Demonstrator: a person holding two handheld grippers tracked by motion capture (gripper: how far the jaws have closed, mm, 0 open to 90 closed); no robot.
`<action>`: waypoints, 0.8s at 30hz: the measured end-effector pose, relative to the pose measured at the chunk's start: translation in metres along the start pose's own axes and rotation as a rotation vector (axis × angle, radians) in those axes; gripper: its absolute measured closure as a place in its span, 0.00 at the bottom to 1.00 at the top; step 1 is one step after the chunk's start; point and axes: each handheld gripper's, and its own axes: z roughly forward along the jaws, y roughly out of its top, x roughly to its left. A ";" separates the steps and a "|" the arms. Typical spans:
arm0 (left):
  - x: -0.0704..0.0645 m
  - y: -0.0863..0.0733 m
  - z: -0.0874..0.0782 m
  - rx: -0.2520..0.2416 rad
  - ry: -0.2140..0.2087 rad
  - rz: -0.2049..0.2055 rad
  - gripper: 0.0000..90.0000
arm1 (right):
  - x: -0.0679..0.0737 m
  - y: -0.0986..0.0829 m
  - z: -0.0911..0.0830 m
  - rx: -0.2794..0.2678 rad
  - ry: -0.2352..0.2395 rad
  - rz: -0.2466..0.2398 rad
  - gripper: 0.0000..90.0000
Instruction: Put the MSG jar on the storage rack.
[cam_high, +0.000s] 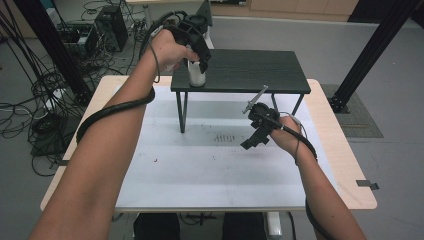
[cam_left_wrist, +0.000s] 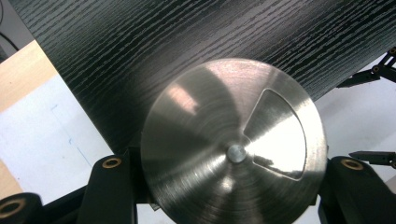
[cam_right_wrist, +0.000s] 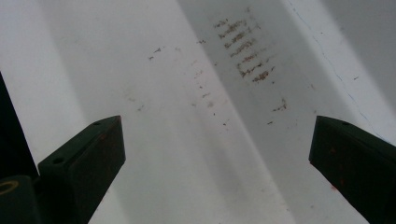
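Left gripper view: my left gripper (cam_left_wrist: 233, 186) pinches a brushed-metal canister (cam_left_wrist: 233, 144) between its black jaws; the round lid, with a wedge-shaped recess and a centre rivet, sits at lower centre of the frame above the dark, wood-grained shelf (cam_left_wrist: 187, 42). High view: the canister (cam_high: 197, 74), pale-bodied, stands on the shelf's left front corner (cam_high: 250, 70), upper centre. My right gripper (cam_high: 250, 142) hangs at centre right over the white mat (cam_high: 200, 165), jaws spread wide and holding nothing. The mat, faintly speckled with brown marks (cam_right_wrist: 245, 51), covers a pale wooden table (cam_high: 345, 165); grey floor (cam_high: 390, 100) and tangled cables (cam_high: 30, 105) lie beyond, upper left.
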 end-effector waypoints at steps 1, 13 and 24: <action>0.000 0.000 0.000 0.000 -0.001 0.000 0.48 | 0.000 0.000 0.000 0.001 0.000 0.000 0.04; 0.002 0.001 0.001 0.011 -0.001 -0.004 0.33 | 0.001 0.000 -0.001 0.000 0.000 0.003 0.04; 0.005 -0.003 0.003 -0.001 -0.014 0.005 0.00 | 0.000 0.000 0.001 0.000 0.002 0.004 0.04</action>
